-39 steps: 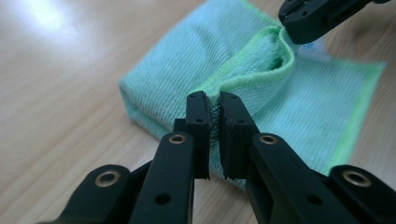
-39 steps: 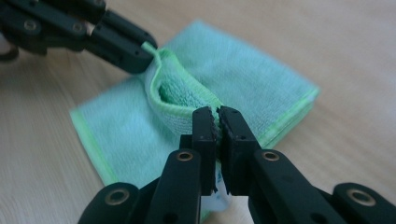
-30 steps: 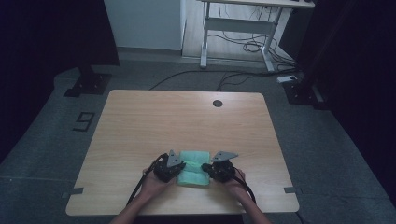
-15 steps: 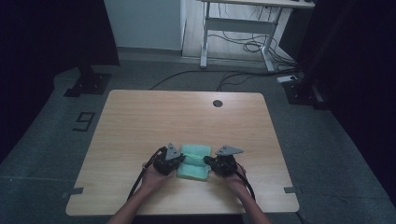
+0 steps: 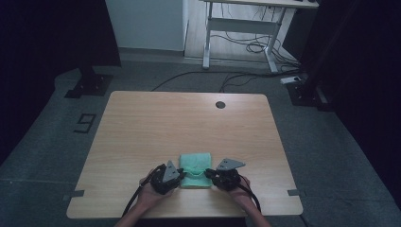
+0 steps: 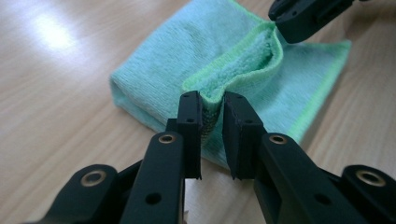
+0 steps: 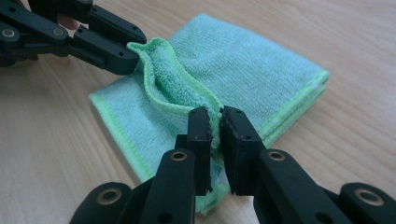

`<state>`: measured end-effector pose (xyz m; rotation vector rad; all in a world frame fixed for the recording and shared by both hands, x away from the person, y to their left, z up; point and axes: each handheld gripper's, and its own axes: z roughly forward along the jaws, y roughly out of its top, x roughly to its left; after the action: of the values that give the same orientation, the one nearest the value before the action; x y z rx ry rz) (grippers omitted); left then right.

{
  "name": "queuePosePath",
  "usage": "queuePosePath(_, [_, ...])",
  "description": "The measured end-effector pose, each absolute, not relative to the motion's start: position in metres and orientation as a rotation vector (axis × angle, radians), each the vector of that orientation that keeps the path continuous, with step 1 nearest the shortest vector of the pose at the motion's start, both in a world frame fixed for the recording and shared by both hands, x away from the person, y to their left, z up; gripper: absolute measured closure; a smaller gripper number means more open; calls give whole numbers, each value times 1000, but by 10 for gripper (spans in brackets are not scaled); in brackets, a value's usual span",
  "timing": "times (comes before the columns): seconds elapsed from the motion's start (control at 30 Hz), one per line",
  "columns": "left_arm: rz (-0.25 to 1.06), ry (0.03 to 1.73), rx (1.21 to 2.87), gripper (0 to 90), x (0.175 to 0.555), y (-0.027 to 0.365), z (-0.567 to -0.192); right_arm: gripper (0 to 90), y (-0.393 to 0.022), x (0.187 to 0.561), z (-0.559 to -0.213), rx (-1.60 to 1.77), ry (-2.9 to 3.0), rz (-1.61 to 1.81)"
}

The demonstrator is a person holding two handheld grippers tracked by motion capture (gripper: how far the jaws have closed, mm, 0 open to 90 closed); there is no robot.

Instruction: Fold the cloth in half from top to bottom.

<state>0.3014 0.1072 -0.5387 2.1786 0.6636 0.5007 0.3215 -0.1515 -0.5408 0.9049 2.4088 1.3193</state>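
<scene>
A folded green cloth point(image 5: 195, 163) lies on the wooden table point(image 5: 189, 123) near its front edge. My left gripper point(image 5: 181, 177) pinches the left end of the cloth's raised top-layer edge point(image 6: 233, 70). In the left gripper view the fold sits between the pads of my left gripper point(image 6: 212, 108); the jaws have just been opening a little. My right gripper point(image 5: 208, 175) grips the other end of that edge, and the right gripper view has my right gripper point(image 7: 215, 122) shut on the cloth point(image 7: 243, 60). The lifted edge forms a ridge between both grippers.
A round dark hole point(image 5: 220, 104) marks the table's far side. Beyond the table stand a desk frame point(image 5: 241, 42) with cables on the floor and dark stands at both sides. Bare wood lies ahead of the cloth.
Both grippers, holding the cloth's edge, first moved away from the person and have now drawn back toward the near table edge. The cloth's near edge came back with them.
</scene>
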Motion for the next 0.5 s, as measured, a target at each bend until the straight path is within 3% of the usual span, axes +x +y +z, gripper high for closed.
queuePosePath(0.17, [465, 661, 2161, 769, 298, 110, -538, 767, -155, 316, -540, 900, 2429, 1331])
queuePosePath(0.4, [442, 651, 2159, 766, 295, 110, -537, 592, -159, 310, -534, 879, 2447, 1361])
queuePosePath(0.5, [426, 657, 2152, 801, 295, 111, -537, 573, -161, 313, -527, 894, 2406, 1403])
